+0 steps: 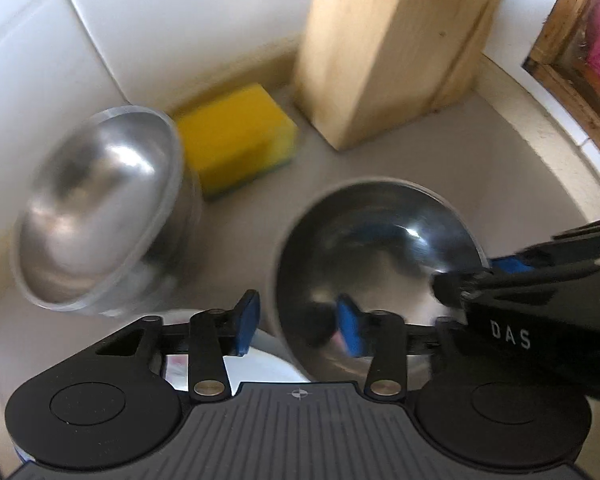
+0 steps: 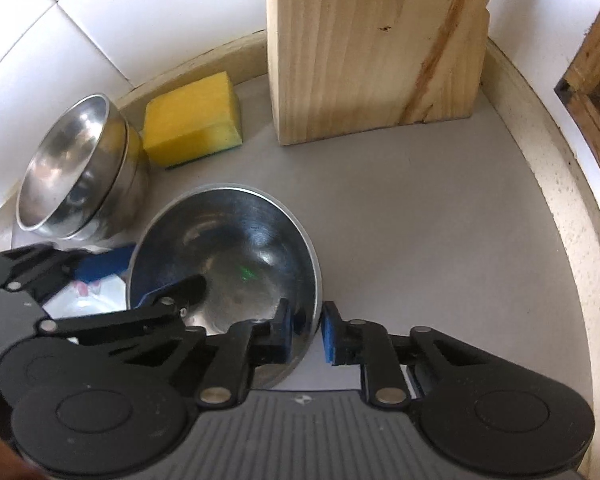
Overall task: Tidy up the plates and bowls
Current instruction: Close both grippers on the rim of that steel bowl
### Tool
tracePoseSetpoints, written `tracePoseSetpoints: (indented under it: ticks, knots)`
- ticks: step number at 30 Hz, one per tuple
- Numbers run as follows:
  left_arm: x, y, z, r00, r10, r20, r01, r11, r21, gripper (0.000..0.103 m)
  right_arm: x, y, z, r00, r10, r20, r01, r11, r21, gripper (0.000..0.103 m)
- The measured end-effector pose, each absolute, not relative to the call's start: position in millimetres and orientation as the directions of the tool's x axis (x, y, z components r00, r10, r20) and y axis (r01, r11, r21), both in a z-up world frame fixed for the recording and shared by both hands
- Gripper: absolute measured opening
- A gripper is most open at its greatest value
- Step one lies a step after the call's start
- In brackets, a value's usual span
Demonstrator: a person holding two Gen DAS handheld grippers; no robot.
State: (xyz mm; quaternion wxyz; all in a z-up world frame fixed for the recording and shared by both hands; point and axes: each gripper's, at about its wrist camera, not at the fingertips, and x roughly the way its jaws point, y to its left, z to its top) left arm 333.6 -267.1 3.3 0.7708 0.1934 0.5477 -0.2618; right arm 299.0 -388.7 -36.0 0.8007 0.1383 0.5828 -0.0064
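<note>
A steel bowl [image 2: 228,256] stands on the grey counter; it also shows in the left wrist view [image 1: 380,264]. My right gripper [image 2: 306,330] straddles its right rim, one blue pad inside and one outside, with a small gap to the rim. My left gripper [image 1: 298,326] is open astride the bowl's left rim, and shows in the right wrist view [image 2: 140,276]. Two nested steel bowls [image 2: 80,172] lean at the left against the tiled wall; in the left wrist view they [image 1: 100,216] are blurred. A white plate [image 1: 272,364] lies under my left gripper.
A yellow sponge [image 2: 192,116] lies by the wall behind the bowls. A tall wooden block [image 2: 376,48] stands at the back. The counter's raised pale edge [image 2: 572,240] curves along the right. A wooden frame [image 2: 596,92] is at the far right.
</note>
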Motion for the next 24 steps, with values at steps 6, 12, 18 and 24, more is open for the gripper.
tracePoseSetpoints:
  ticks: [6, 12, 18, 24]
  knots:
    - [334.1, -267.9, 2.2, 0.251, -0.198, -0.948, 0.605, 0.796, -0.006, 0.033, 294.5, -399.7, -36.4, 0.34, 0.192, -0.921, 0.177, 0.948, 0.263, 0.0]
    - [331.0, -267.5, 3.2, 0.21, -0.245, -0.947, 0.61, 0.789, -0.068, 0.024, 286.7, -418.8, -34.7, 0.347, 0.189, -0.919, 0.217, 0.937, 0.274, 0.0]
    - [319.5, -277.0, 13.0, 0.274, -0.216, -0.937, 0.638, 0.77, 0.009, 0.023, 281.7, -415.6, -31.5, 0.351, 0.184, -0.918, 0.2, 0.943, 0.266, 0.0]
    - [320.3, -270.3, 31.3, 0.306, -0.231, -0.924, 0.623, 0.783, 0.01, 0.023, 279.5, -410.3, -11.9, 0.374, 0.183, -0.909, 0.177, 0.948, 0.263, 0.0]
